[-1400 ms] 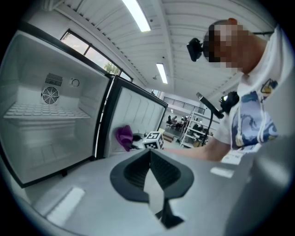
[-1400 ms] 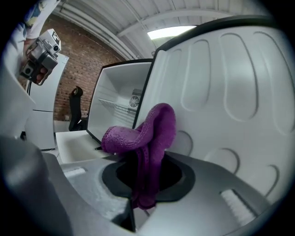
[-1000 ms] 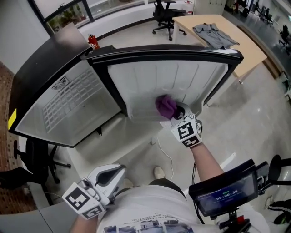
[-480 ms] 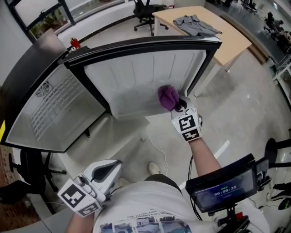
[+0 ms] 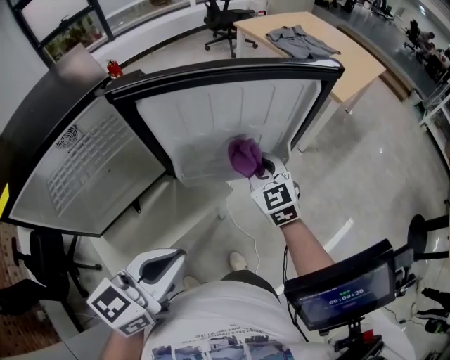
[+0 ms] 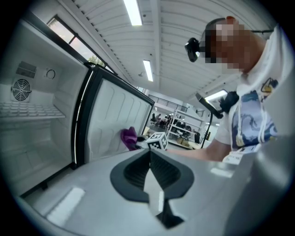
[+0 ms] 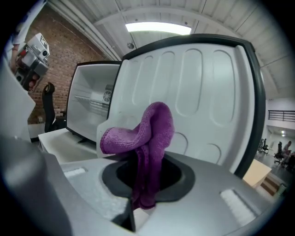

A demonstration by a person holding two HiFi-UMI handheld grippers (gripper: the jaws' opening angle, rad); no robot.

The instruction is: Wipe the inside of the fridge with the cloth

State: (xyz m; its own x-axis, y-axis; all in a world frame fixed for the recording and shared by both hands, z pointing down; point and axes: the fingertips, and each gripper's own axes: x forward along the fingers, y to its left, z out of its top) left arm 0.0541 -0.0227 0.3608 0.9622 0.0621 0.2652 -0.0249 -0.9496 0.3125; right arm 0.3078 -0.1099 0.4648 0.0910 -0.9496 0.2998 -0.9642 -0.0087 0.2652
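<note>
The purple cloth (image 5: 244, 156) is bunched in my right gripper (image 5: 261, 169), which is shut on it and holds it against the lower part of the white inner liner of the open fridge door (image 5: 211, 112). In the right gripper view the cloth (image 7: 147, 136) rises out of the gripper (image 7: 146, 179) and folds over in front of the ribbed door liner (image 7: 198, 92). The fridge's white inside with a wire shelf (image 5: 84, 158) lies to the left. My left gripper (image 5: 169, 264) hangs low by the person's body, shut and holding nothing; its view shows the cloth (image 6: 129, 137) far off.
A wooden table (image 5: 351, 63) with a grey garment (image 5: 302, 41) stands behind the door, and an office chair (image 5: 225, 17) beyond it. A red extinguisher (image 5: 111, 68) sits past the fridge. A white cable (image 5: 242, 225) trails on the floor. A screen (image 5: 337, 295) is at the lower right.
My right gripper has carried the cloth a little to the left along the lower door liner. The left gripper has stayed low and shut.
</note>
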